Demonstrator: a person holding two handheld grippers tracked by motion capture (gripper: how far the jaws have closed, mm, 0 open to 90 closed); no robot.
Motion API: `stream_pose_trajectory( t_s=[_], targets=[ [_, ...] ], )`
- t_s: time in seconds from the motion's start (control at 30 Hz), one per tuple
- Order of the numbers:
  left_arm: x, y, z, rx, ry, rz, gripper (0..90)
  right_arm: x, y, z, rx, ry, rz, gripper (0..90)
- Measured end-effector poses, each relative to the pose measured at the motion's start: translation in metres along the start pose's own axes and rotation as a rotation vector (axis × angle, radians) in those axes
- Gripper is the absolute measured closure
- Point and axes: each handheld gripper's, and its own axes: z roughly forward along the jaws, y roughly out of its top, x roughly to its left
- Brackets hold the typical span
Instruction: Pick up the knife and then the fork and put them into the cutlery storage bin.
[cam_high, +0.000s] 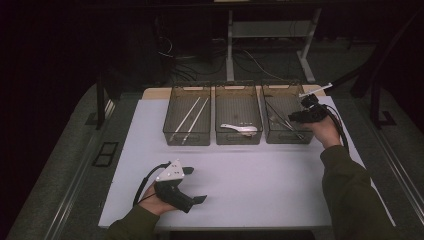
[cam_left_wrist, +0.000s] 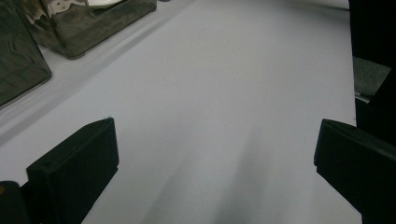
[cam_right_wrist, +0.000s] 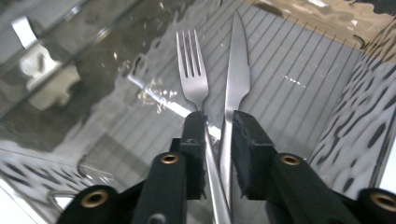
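A steel fork (cam_right_wrist: 191, 70) and a steel knife (cam_right_wrist: 237, 65) lie side by side on the ribbed floor of the right-hand clear bin (cam_high: 280, 139). My right gripper (cam_right_wrist: 219, 121) reaches into that bin (cam_right_wrist: 345, 88) with both handles running between its jaws. The jaws stand a little apart and do not pinch the handles. In the high view the right gripper (cam_high: 296, 118) hangs over the bin's right part. My left gripper (cam_high: 196, 185) rests low over the white table near the front edge. Its jaws are wide open around bare table, as the left gripper view (cam_left_wrist: 217, 149) shows.
Three clear bins stand in a row at the back of the white tabletop (cam_high: 250, 170). The left bin (cam_high: 170, 115) holds chopsticks (cam_high: 190, 116); the middle bin (cam_high: 238, 139) holds a white spoon (cam_high: 240, 128). Table legs and cables lie behind on the dark floor.
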Motion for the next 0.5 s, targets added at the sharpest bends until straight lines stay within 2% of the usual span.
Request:
stream_pose_trajectory(
  t_s=[0.13,0.33,0.4,0.5],
  targets=[
    [0.000,0.000,0.000,0.000,0.001,-0.001,0.0,-0.005,-0.001,-0.005,-0.053,0.061,0.067,59.9],
    [0.001,0.000,0.000,-0.005,0.004,-0.005,0.0,-0.012,-0.003,-0.017,-0.141,0.111,0.121,47.9],
    [0.001,0.000,0.000,-0.006,0.006,-0.008,0.0,-0.012,-0.003,-0.021,-0.165,0.120,0.135,44.3],
    [0.002,0.001,0.000,-0.016,0.009,-0.014,0.0,-0.010,-0.004,-0.027,-0.193,0.103,0.126,39.8]
  ],
)
